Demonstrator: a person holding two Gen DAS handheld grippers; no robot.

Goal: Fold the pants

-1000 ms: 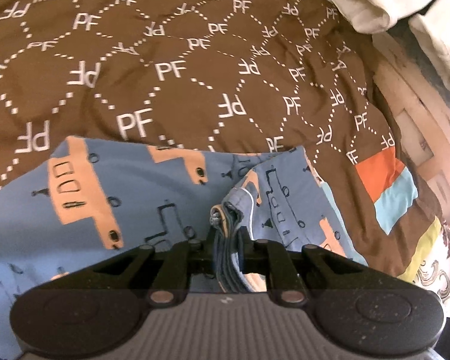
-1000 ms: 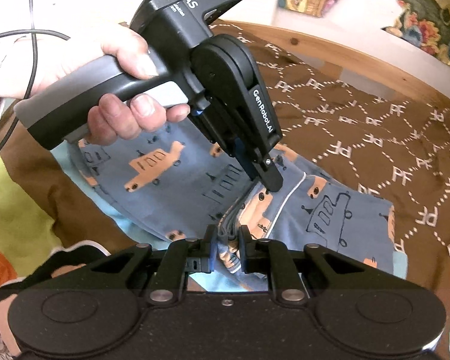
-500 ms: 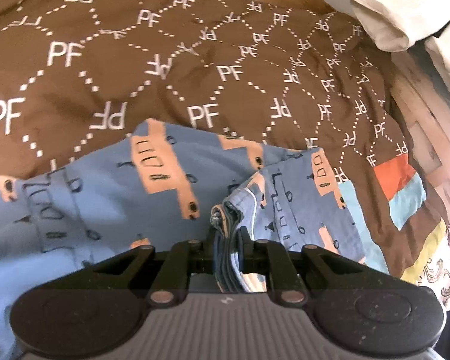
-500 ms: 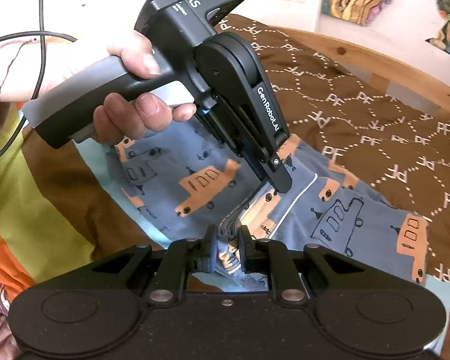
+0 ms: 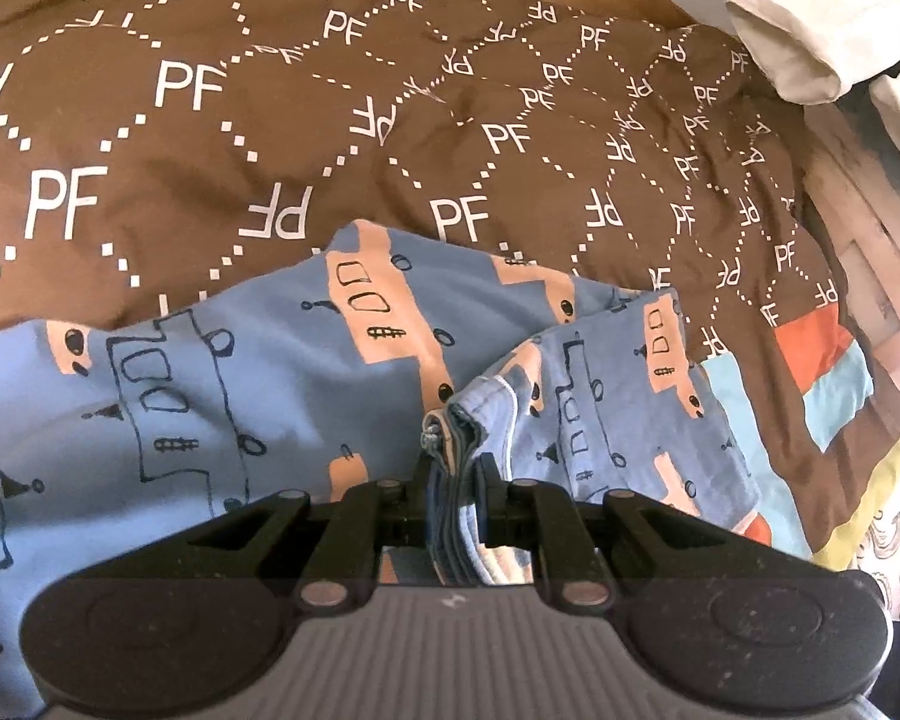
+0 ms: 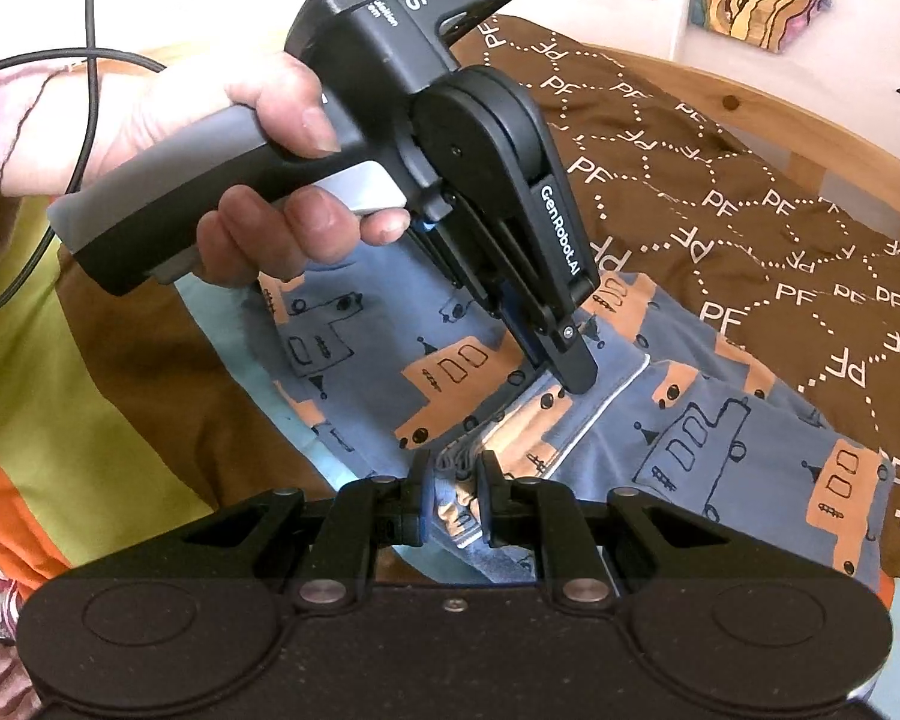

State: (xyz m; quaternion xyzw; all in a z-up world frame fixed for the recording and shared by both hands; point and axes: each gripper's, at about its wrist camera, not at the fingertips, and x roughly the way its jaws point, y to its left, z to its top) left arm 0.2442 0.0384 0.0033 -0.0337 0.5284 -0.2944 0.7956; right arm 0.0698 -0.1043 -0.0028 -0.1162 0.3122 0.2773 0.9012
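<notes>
pants mid-fold, both grippers clamped on a bunched edge

pants (image 5: 306,384) of soft blue knit, printed with orange and outlined toy vehicles, lie on the bed with both tools biting into them. nearest the lens, the left gripper (image 5: 455,474) is closed on a thick stack of layered hem or waistband, several stitched edges showing between its black fingers. the right gripper (image 6: 455,474) is likewise closed on a gathered wad of the same cloth, white piping running off beside it. in the right wrist view the left tool shows from outside, held in a bare hand (image 6: 258,180), its tip pressed down into the fabric.

one fold looks already made, since a flap lies doubled over the main panel; the cloth is rumpled, so smoothing and at least one more fold seem left.

beyond, the brown quilt (image 5: 390,120) with white dotted diamonds and "pf" letters is puffy and creased, with orange, teal and yellow-green patches at its border. farther off are the wooden bed frame (image 6: 798,120) and a rolled cream cloth (image 5: 798,30)
</notes>
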